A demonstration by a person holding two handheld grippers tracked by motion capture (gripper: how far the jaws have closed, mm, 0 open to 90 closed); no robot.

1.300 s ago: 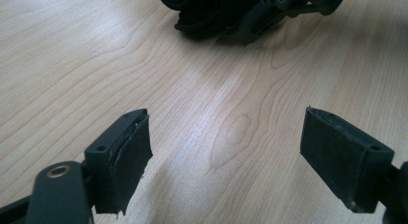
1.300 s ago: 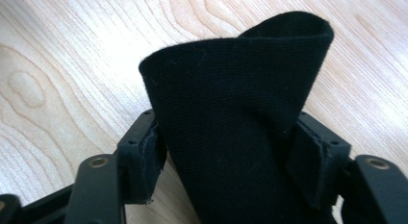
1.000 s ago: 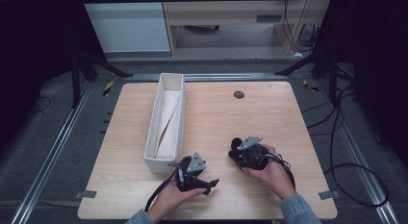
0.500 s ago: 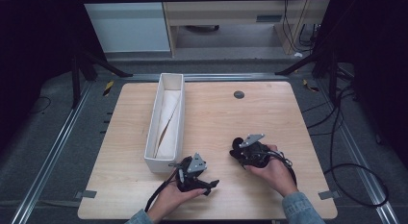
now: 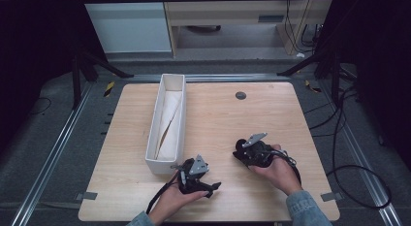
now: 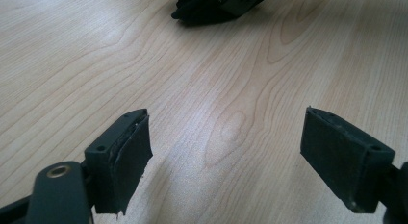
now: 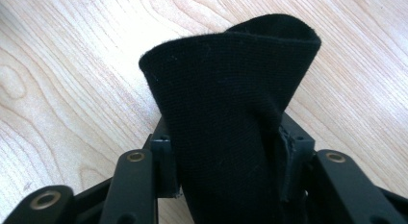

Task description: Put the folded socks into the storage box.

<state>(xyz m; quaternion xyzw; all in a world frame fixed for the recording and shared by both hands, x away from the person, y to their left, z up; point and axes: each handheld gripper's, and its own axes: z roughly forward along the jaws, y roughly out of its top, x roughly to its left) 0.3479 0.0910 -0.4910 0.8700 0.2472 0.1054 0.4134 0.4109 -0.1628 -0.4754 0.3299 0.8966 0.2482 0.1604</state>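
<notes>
A piece of black cloth (image 7: 231, 80) stands folded up between the jaws of my right gripper (image 7: 231, 152), which have just been closing and now press it from both sides. From above, the right gripper (image 5: 238, 149) lies low over the wooden table (image 5: 218, 114) at the front right, pointing left with the cloth (image 5: 237, 144) at its tip. My left gripper (image 5: 214, 188) rests near the front edge, and its jaws (image 6: 226, 147) stand open over bare wood with nothing between them. The right gripper with the cloth (image 6: 216, 5) lies ahead of it.
A long white box (image 5: 154, 124) with a beige sheet (image 5: 169, 117) inside runs front to back on the left half of the table. A small dark round plug (image 5: 241, 95) sits in the wood at the back. Cables trail off the right edge.
The right gripper's jaws have drawn in around the black cloth, and that hand has barely shifted. The left hand and its gripper have stayed put.
</notes>
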